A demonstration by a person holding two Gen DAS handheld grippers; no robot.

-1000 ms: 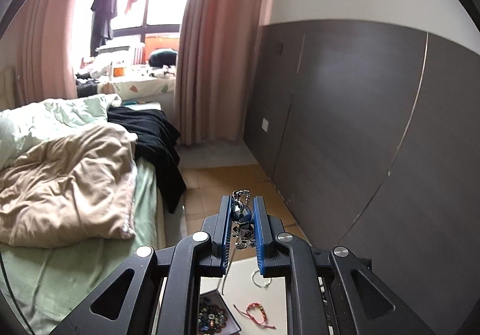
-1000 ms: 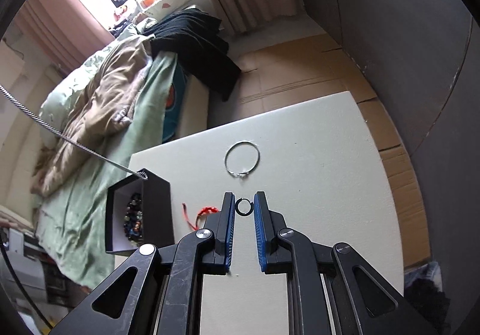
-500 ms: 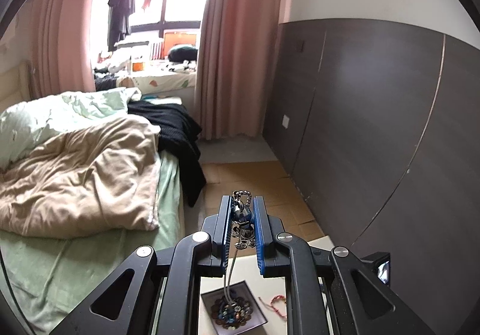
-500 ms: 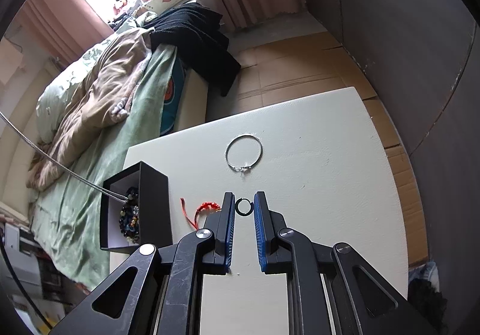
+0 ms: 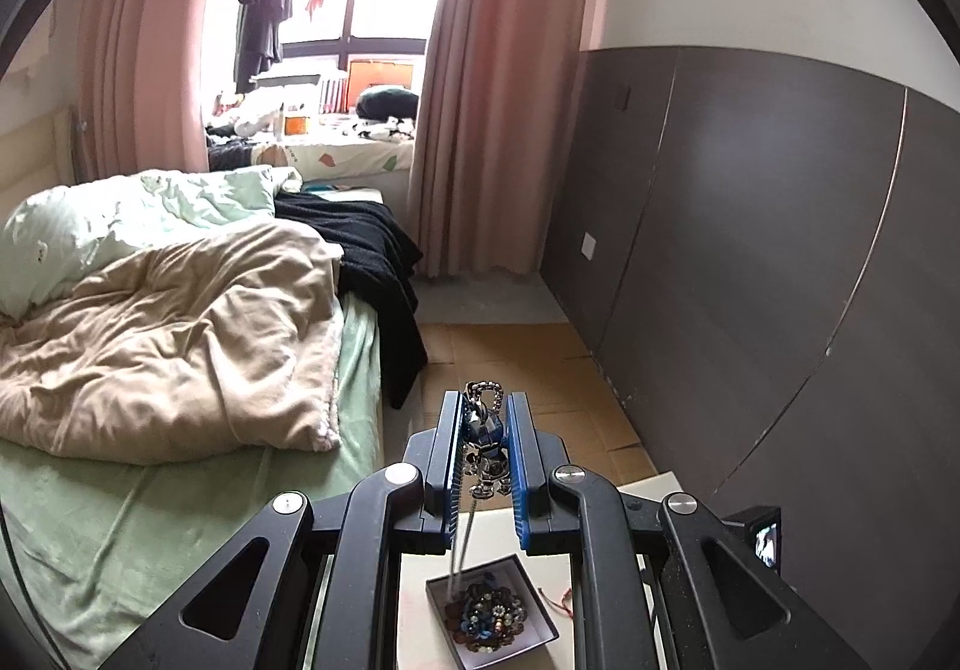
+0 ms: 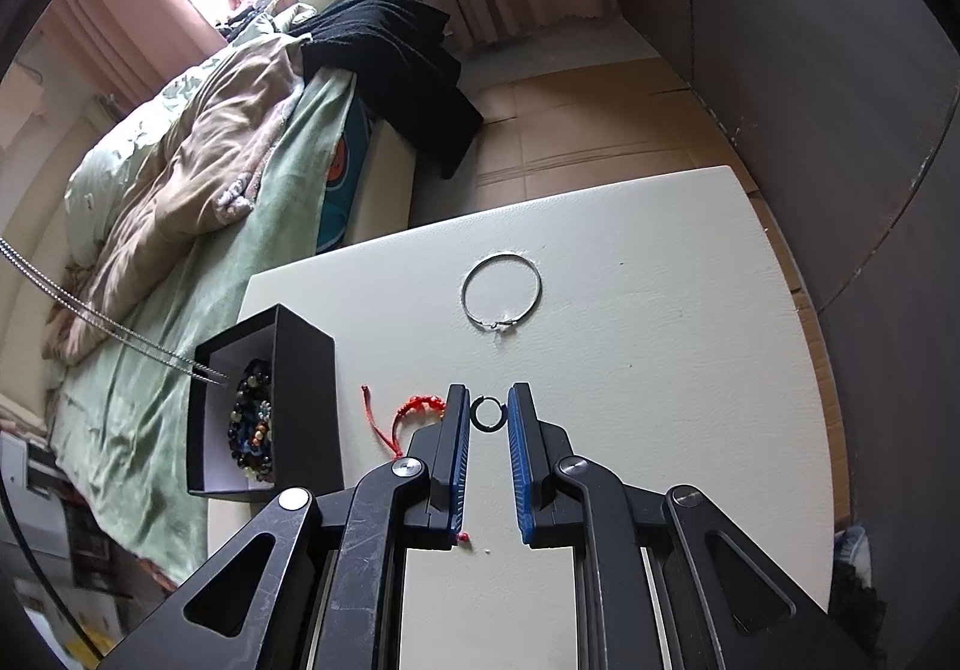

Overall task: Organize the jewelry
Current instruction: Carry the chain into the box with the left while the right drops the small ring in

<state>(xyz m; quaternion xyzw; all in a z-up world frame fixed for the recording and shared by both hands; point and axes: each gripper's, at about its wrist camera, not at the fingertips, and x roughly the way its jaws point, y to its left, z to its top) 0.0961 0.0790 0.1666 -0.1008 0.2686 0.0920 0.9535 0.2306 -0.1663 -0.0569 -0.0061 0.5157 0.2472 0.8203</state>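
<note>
1. Necklace: a silver chain with a dark pendant, clamped between the blue fingers of the left gripper. Its loose end hangs down into the black box at 6 o'clock in the left wrist view.
2. In the right wrist view the same chain enters from 9 o'clock, and its tip reaches just inside the box, touching or nearly touching the beaded bracelets lying there.
3. The box stands at the left edge of the white surface, beside the bed.
4. The right gripper hovers low over the surface with its fingers released, gripping nothing; a small black ring lies between the fingertips.
5. A red cord bracelet lies just left of the left finger, between it and the box.
6. A silver bangle lies at 12 o'clock from the ring, well apart from the box.
</note>
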